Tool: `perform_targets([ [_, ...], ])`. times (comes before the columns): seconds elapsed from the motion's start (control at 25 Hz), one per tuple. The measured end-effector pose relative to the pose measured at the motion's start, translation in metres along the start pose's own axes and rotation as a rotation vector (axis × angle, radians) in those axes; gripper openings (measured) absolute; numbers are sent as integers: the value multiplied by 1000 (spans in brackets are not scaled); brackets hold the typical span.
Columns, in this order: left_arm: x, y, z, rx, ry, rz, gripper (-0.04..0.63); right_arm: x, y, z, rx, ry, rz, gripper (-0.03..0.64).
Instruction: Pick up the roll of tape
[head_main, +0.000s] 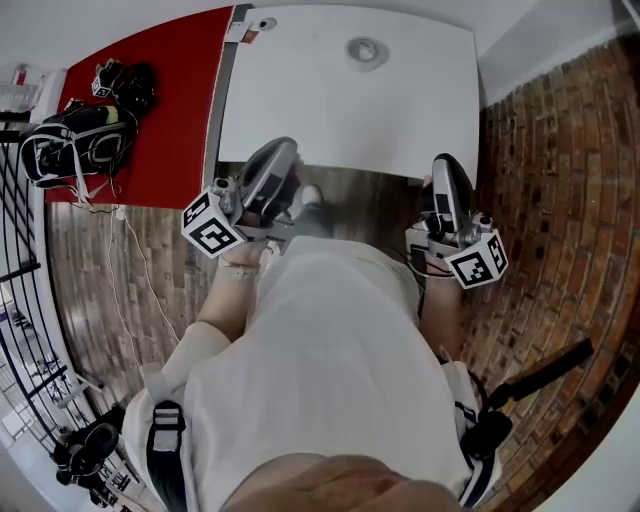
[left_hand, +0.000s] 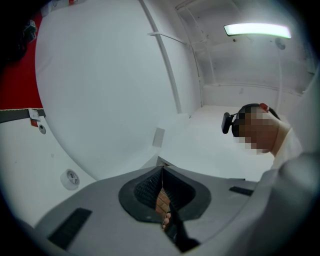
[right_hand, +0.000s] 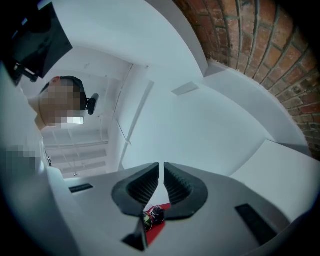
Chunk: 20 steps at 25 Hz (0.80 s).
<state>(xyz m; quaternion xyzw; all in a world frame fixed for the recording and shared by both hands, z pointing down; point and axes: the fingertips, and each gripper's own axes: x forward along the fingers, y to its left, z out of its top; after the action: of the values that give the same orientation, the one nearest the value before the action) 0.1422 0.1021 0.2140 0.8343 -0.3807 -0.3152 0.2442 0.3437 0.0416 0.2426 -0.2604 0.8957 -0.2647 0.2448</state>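
Note:
The roll of tape (head_main: 366, 50), pale and lying flat, sits near the far edge of the white table (head_main: 300, 110). In the left gripper view the roll of tape (left_hand: 70, 178) shows small at the lower left. Both grippers are held in front of the person's body, short of the table's near edge and far from the roll. My left gripper (head_main: 287, 148) (left_hand: 162, 168) is shut with nothing between its jaws. My right gripper (head_main: 446, 162) (right_hand: 161, 165) is also shut and empty, its tips almost touching.
A red surface (head_main: 170, 100) lies left of the table with a black bag (head_main: 75, 140) and another dark item (head_main: 125, 85) on it. Brick paving (head_main: 560, 180) runs along the right. A white cable (head_main: 130, 250) trails over the wood floor at the left.

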Motion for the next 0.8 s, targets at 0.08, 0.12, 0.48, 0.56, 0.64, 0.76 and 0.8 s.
perform_targets([
  [0.08, 3, 14, 9, -14, 6, -5, 9, 13, -1, -3, -8, 6, -15, 46],
  [0.12, 5, 21, 14, -21, 8, -8, 9, 18, -2, -5, -15, 10, -25, 46],
  [0.48, 6, 84, 52, -90, 28, -38, 9, 69, -13, -23, -72, 34, -115, 46],
  [0.56, 5, 97, 62, -104, 28, -41, 9, 81, -14, -27, -89, 40, -131, 46],
  [0.64, 3, 110, 70, -117, 29, -44, 9, 93, -15, -29, -102, 45, -145, 46],
  [0.76, 3, 128, 83, -131, 31, -50, 9, 110, -18, -32, -118, 49, -160, 46],
  [0.8, 2, 134, 87, -135, 32, -51, 9, 116, -20, -32, -123, 50, -165, 46],
])
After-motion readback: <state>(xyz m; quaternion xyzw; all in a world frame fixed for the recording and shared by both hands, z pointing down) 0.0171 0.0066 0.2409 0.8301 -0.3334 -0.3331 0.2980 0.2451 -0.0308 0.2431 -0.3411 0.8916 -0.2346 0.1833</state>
